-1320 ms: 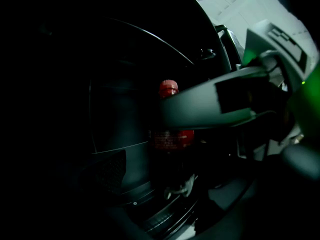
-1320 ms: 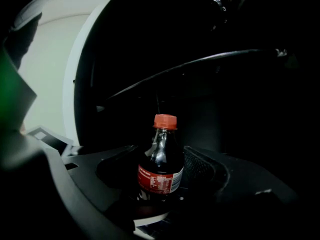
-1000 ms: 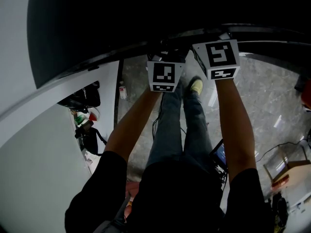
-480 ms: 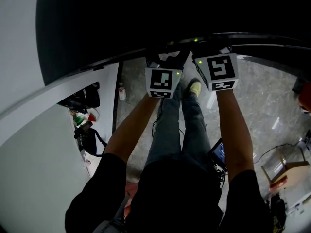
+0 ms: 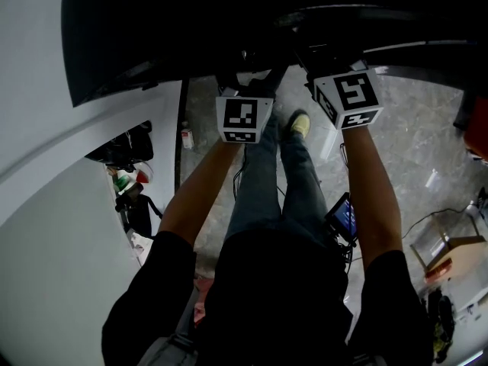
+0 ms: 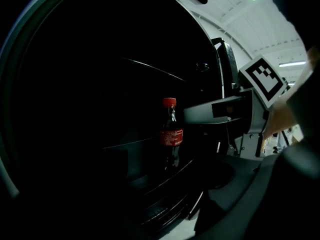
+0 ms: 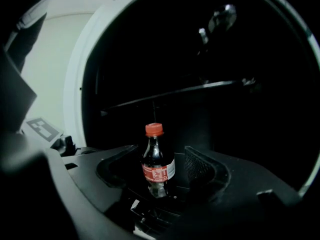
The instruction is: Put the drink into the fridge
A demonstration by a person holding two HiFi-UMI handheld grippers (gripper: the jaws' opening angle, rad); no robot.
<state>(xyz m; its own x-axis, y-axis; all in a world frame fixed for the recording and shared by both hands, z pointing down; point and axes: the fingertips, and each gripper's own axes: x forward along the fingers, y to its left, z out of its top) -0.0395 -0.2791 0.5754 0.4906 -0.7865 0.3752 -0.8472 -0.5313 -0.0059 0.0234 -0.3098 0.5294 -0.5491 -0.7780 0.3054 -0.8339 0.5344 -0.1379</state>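
**Drink bottle [image 7: 157, 159] upright inside fridge [image 7: 240, 134]**

Drink bottle stands upright in the dark fridge compartment, below a shelf [image 7: 175, 95], red cap [image 7: 154, 129] on top. Right gripper [image 7: 161, 156]: jaws apart, one on each side of the bottle, with a gap at each pad; no grip. Left gripper [image 6: 165, 184]: jaws apart, nothing between them; the bottle stands farther ahead.

The cola bottle [image 7: 158, 160] is glossy clear plastic, the right gripper [image 7: 159, 173] matt black plastic, the floor [image 5: 415, 155] polished grey stone.
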